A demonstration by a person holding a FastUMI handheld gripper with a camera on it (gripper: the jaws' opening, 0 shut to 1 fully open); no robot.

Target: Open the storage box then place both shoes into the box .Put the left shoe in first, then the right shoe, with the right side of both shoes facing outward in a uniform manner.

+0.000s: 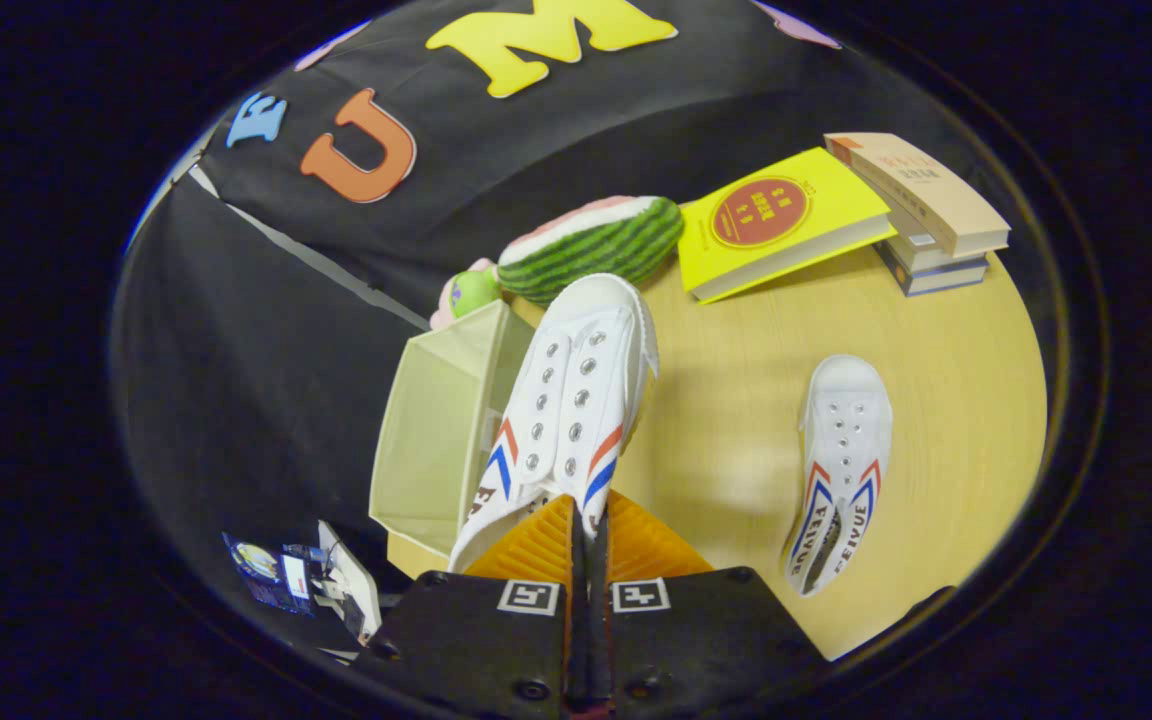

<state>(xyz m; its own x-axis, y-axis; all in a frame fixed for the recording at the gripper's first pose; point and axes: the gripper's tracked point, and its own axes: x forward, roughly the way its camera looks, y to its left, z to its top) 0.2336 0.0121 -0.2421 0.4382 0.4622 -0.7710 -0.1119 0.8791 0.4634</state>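
Gripper: the gripper (588, 520) is pinching almost fully closed, both fingers pressing on the heel rim of the white canvas lace-less shoe with red and blue chevron stripes (576, 410).
Held shoe: it is hanging clear of the round pale wooden table (736, 440), its long axis running straight ahead from the fingers toward 12 o'clock, toe farthest from them, eyelet side facing the camera.
Box: the pale yellow-green open-topped fabric storage box (436, 430) is sitting at about 10 o'clock from the fingertips, its near wall just beside the shoe's left flank; its opening is appearing already clear.
Key relation: the shoe's toe is overlapping the box's right edge in the view, so the coming move is, by my judgement, turning on a shift toward 9 to 10 o'clock and a lowering of the shoe inside.
Second shoe: 1 matching white canvas shoe (841, 470) is lying on the table at about 3 o'clock, well apart from the box, toe pointing toward 12 o'clock.
Clutter: a plush watermelon slice (591, 245) is lying beyond the box at 12 o'clock; a yellow book (776, 220) and a stack of 3 books (926, 210) are resting at 1 to 2 o'clock.
Risk: the soft box wall is likely folding if the toe catches it.
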